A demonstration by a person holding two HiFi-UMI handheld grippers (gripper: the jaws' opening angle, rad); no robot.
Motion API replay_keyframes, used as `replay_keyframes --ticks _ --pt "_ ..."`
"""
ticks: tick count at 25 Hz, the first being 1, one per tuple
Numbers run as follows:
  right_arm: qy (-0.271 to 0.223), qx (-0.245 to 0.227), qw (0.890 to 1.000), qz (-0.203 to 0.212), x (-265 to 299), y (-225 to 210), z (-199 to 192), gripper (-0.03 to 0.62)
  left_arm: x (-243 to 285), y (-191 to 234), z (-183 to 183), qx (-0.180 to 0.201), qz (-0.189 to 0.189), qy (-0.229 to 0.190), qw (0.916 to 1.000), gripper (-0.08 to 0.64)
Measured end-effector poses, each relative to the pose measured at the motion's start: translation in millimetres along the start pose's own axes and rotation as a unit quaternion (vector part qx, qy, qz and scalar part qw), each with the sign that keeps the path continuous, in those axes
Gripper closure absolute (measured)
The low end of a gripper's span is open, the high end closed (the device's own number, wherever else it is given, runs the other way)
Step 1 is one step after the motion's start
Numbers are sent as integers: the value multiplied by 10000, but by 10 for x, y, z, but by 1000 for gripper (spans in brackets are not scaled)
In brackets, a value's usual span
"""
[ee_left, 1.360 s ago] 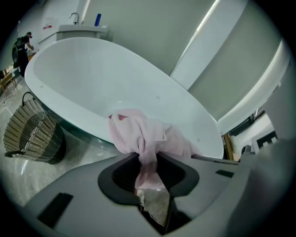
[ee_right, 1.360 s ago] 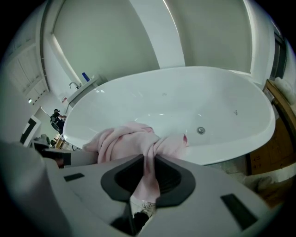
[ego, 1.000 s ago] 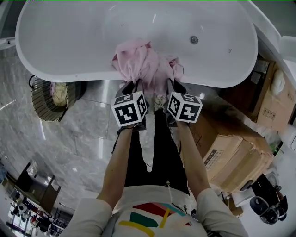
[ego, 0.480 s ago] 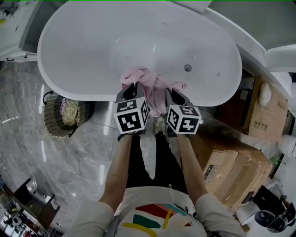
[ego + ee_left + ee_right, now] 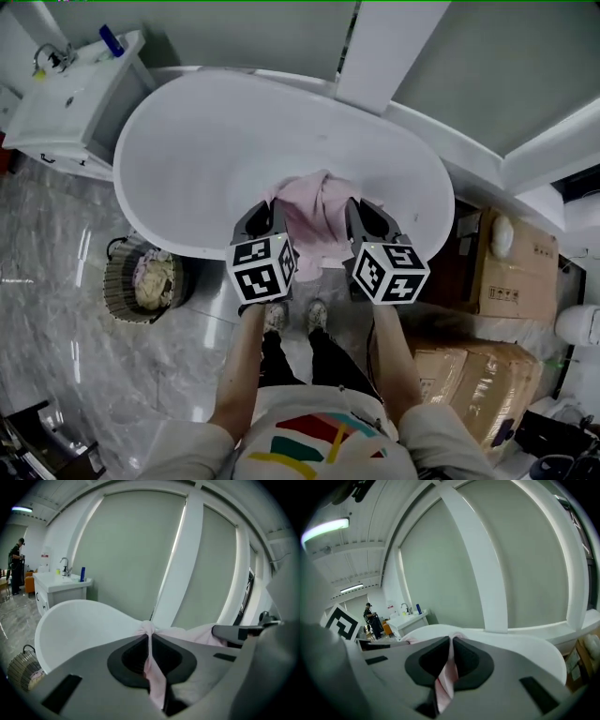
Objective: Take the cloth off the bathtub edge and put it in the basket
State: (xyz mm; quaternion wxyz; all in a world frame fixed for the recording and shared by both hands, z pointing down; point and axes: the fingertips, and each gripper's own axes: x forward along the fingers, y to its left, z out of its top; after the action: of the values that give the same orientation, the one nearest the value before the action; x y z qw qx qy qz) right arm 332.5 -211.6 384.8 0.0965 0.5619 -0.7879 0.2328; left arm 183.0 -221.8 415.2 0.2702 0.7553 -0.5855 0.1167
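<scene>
Head view: I have the left gripper (image 5: 263,214) and the right gripper (image 5: 368,214) side by side over the near rim of the white bathtub (image 5: 187,150), with the pink cloth (image 5: 315,214) bunched between them.

Left gripper view: the jaws are closed on a pinched fold of the cloth, which runs on towards the right gripper.

Right gripper view: the jaws have just been closing and clamp a second fold of the same cloth.

The wicker basket (image 5: 114,281) stands on the marble floor (image 5: 56,309) just outside the bathtub's left end and holds a pale bundle (image 5: 155,279). Cardboard boxes (image 5: 511,272) sit beyond the bathtub's right end. A washbasin worktop (image 5: 66,103) lies off its far-left end.
</scene>
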Motion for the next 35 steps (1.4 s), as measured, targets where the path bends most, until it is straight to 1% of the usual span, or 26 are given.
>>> replay_keyframes --ticks 4,7,9,13,16,21,26,31,35 --pt "-613 -157 9979 95 -207 123 674 560 -268 -131 589 241 -52 -532 9983 525" --pt "-1094 -344 9931 243 -307 271 1239 560 -451 -198 1105 437 -34 -1024 9938 525" --pt "-1324 -490 9895 319 -396 366 1538 560 -573 -243 1377 534 12 -1265 9905 525" --pt "-1694 -746 9818 429 -560 507 1980 560 -791 -343 1811 639 44 -1667 9839 525" --pt "-1914 -808 9768 510 -643 580 2201 560 -929 -398 2048 707 50 -1938 9785 525" --pt "-2096 -783 9726 626 -727 588 2342 560 -1043 -505 2218 803 78 -2150 9733 525" --pt "-2039 -730 9735 735 -700 503 2338 560 -1008 -598 2241 811 139 -2147 9732 525" --pt "-1899 -700 9755 860 -757 337 2211 560 -962 -795 2075 849 205 -2064 9746 525" --pt "-1841 -717 9754 979 -813 232 2096 560 -968 -914 1980 836 250 -2118 9734 525"
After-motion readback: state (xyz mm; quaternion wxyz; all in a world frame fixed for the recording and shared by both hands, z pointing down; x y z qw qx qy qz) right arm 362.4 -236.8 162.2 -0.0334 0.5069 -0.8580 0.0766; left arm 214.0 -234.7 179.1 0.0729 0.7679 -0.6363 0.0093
